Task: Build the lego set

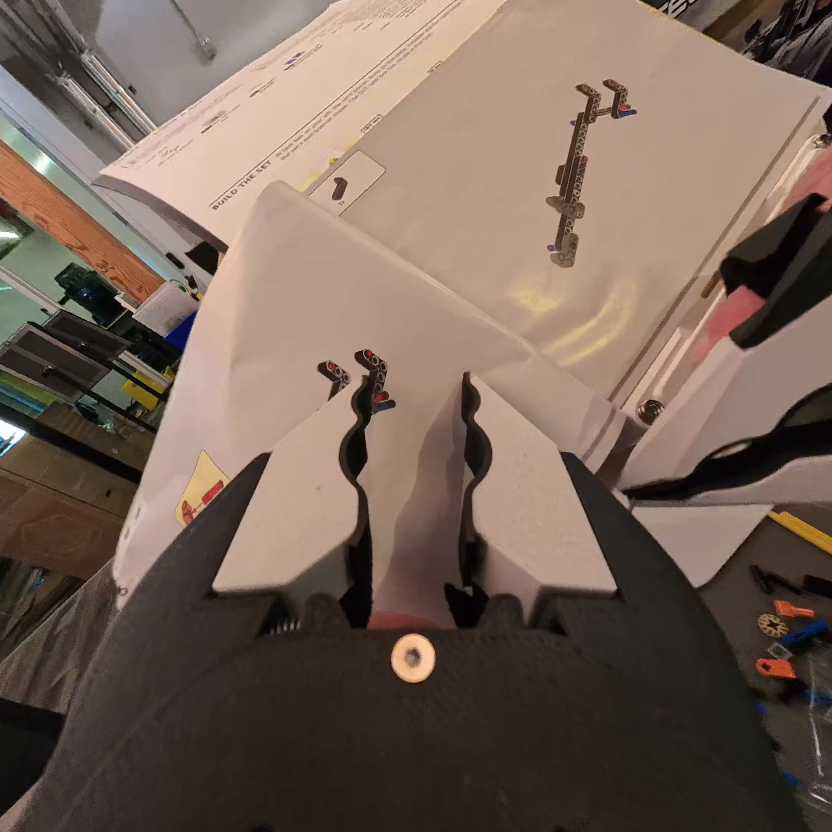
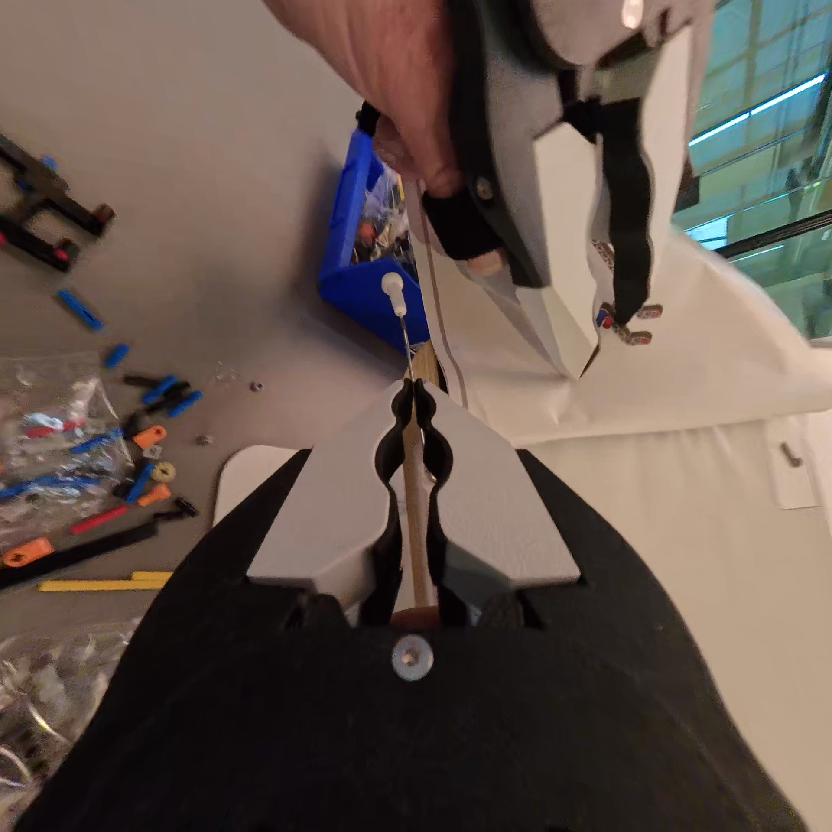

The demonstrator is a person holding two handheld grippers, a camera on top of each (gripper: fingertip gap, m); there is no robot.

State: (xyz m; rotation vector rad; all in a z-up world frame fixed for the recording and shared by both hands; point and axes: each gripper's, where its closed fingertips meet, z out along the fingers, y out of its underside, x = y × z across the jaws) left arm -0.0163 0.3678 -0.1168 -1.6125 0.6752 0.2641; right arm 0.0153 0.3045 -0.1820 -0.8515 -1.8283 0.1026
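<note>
The instruction booklet (image 1: 472, 189) stands open on a stand, showing a drawing of a long grey beam assembly. One page (image 1: 315, 292) is lifted and curls toward me. My left gripper (image 1: 414, 382) is open, its fingers over that lifted page; it also shows in the right wrist view (image 2: 599, 346), held by a hand. My right gripper (image 2: 412, 385) is shut on the stand's thin metal wire with a white cap (image 2: 392, 288), a wooden strip (image 2: 414, 504) running between its fingers. Loose lego pieces (image 2: 148, 450) lie on the grey table at left.
A blue bin (image 2: 351, 252) of parts stands behind the stand. A black partial assembly (image 2: 40, 216) lies far left. Plastic bags (image 2: 45, 427), a long black beam (image 2: 81, 553) and yellow beams (image 2: 103, 583) lie near the front. A printed sheet (image 1: 270, 112) sits behind the booklet. The long black beam (image 2: 81, 553) is about 20 centimeters from my right fingertips and 25 centimeters from my left.
</note>
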